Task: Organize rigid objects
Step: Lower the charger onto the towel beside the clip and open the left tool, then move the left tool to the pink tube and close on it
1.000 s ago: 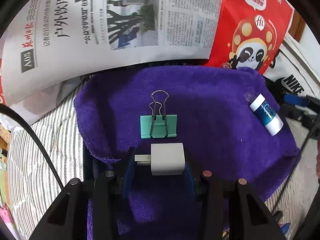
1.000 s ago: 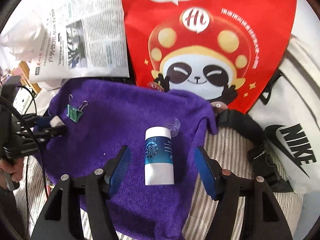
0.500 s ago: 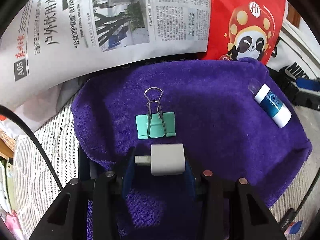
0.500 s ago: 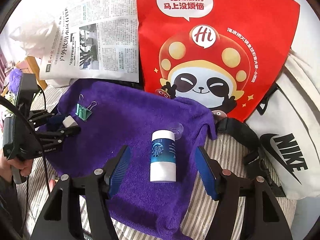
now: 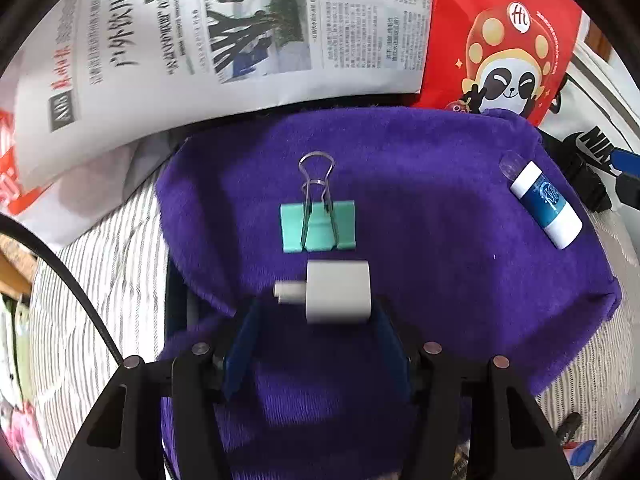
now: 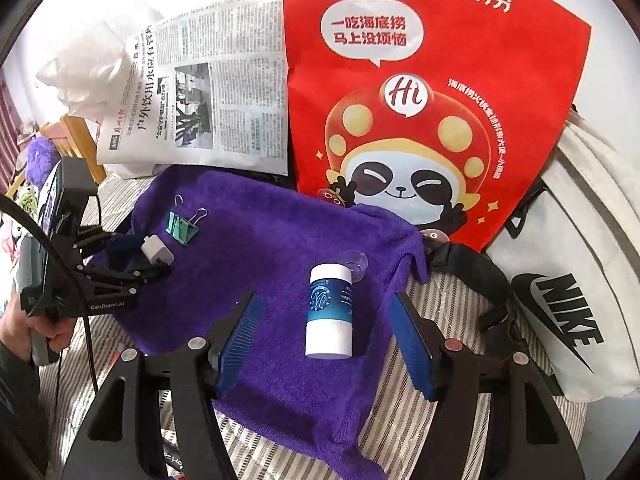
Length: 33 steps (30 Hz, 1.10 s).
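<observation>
A purple towel (image 5: 440, 208) (image 6: 272, 248) lies on a striped bed. A green binder clip (image 5: 318, 226) (image 6: 182, 226) lies on it. Just in front of the clip lies a white USB charger (image 5: 338, 298) (image 6: 157, 250). My left gripper (image 5: 316, 320) (image 6: 138, 254) is open around the charger's near end, with a gap at the prong side. A white and blue bottle (image 6: 330, 312) (image 5: 546, 204) lies on its side near the towel's right edge. My right gripper (image 6: 326, 332) is open and straddles the bottle without touching it.
A newspaper (image 5: 224, 28) and a red panda bag (image 6: 424, 100) stand behind the towel. A white Nike bag (image 6: 572, 312) lies at the right with a black strap (image 6: 472, 264). A clear suction cup (image 6: 356, 262) sits by the bottle's cap.
My left gripper has opened and let go of the charger, which now lies just in front of the clip. My right gripper has drawn back from the bottle, still open.
</observation>
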Motion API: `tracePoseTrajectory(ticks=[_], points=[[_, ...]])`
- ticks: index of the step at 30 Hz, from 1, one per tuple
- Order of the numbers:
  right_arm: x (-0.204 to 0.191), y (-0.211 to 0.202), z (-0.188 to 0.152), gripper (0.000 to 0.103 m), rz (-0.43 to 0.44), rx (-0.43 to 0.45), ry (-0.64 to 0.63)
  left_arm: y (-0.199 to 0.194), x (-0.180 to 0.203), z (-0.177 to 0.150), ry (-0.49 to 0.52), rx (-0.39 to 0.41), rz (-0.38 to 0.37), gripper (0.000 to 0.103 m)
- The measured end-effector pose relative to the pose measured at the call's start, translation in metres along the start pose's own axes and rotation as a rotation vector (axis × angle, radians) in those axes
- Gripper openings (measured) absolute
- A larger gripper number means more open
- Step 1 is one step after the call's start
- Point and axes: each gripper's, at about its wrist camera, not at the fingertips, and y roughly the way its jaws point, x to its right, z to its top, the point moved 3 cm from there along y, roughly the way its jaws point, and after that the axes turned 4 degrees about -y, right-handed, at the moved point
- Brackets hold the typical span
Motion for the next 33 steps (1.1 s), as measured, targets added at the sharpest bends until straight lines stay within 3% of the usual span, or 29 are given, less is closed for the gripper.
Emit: tracePoseTrajectory(ticks=[5,11,17,24,28,33], points=[[-0.003,-0.007,0.000,0.068,0.000,-0.012,-0.001,-0.050,0.011,-0.025,0.064,0.045,0.051,0.058],[-0.014,-0.023,0.001,0.068,0.013,0.011,-0.011,-0.072,0.021,-0.090,0.021,0.013,-0.017,0.060],[-0.028,-0.049,-0.009,0.068,-0.011,0.040,-0.018,-0.067,0.021,-0.118,-0.071,-0.026,-0.098,0.060],[-0.033,-0.075,-0.070,0.071,-0.002,0.056,0.095,-0.068,0.037,-0.123,-0.038,-0.018,-0.074,0.061],[-0.039,-0.089,-0.112,0.071,0.066,0.080,0.189,-0.068,0.033,-0.128,-0.022,-0.034,-0.036,0.063],[-0.052,-0.100,-0.146,0.071,0.021,0.083,0.222,-0.073,0.019,-0.139,-0.020,-0.015,-0.027,0.062]])
